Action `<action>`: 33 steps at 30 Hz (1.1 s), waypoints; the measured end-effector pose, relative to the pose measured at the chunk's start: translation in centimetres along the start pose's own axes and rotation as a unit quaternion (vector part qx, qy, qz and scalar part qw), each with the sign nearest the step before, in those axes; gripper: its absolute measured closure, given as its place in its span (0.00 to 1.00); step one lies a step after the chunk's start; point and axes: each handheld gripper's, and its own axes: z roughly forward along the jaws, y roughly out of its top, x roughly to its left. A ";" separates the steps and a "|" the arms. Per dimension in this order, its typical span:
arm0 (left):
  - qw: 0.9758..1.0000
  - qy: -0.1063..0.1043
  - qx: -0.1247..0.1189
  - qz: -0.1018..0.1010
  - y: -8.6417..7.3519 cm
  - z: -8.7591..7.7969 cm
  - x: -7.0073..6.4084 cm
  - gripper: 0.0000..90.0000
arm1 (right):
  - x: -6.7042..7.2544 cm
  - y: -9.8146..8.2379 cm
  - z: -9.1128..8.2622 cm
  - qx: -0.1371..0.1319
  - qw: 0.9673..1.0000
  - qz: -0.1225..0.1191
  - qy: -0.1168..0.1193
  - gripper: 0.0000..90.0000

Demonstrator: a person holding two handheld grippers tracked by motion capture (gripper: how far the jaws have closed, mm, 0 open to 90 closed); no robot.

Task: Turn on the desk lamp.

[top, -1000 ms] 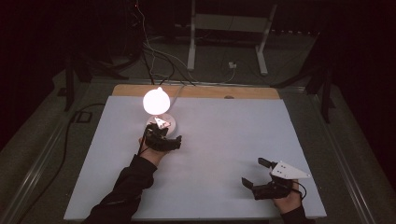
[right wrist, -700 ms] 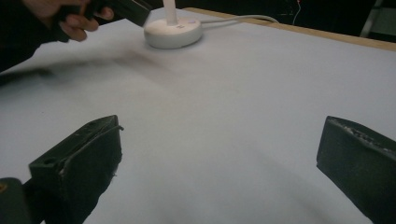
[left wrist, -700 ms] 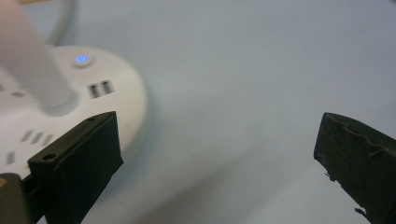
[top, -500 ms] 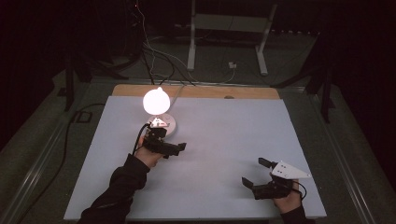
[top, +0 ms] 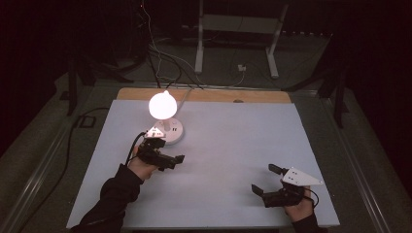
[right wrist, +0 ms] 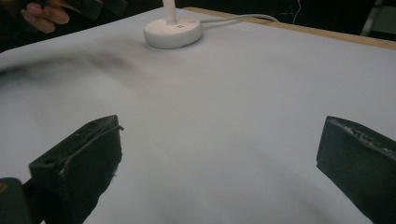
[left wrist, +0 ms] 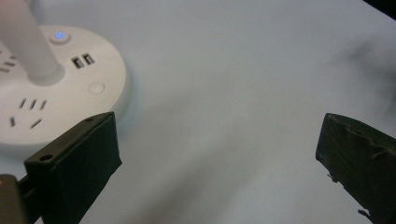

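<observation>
From the high view, the lamp (top: 164, 116) glows bright near the far left of the counter (top: 233, 145), its round white base (top: 171, 132) sitting under the lit head. The left gripper (top: 167, 160) hovers just on the near side of that base, jaws apart, not touching it. The right gripper (top: 265, 180) sits well away from the lamp, toward the near right corner of the counter, jaws also spread and holding nothing. A white cord (top: 187, 97) runs off the back of the base toward the counter's far edge.

Over to the left gripper view: the base (left wrist: 56, 84) fills the upper left, with a small lit blue button (left wrist: 59, 35) near the stem (left wrist: 25, 42), two USB ports (left wrist: 82, 60) beside it and socket slots on top. The left jaw stands just beside the base rim; the right jaw is far off over bare counter. Nothing between them.

Right gripper view now: jaws wide apart over plain counter, the lamp base (right wrist: 173, 31) far ahead, and the other hand (right wrist: 44, 14) at the upper left corner.

My read: the lamp is on, so the switching looks done; what is left, if anything, seems to be clearing the left gripper from the base.
</observation>
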 end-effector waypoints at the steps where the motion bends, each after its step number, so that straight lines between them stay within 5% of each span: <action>1: 1.000 0.002 0.001 -0.001 -0.2 -0.2 0.0 0.00 | 0.0 0.0 0.0 0.001 1.000 0.001 0.000 0.00; 33: 1.000 0.031 0.004 0.000 -8.1 -5.7 1.0 0.00 | 0.1 -0.1 0.3 0.012 1.000 -0.002 0.002 0.00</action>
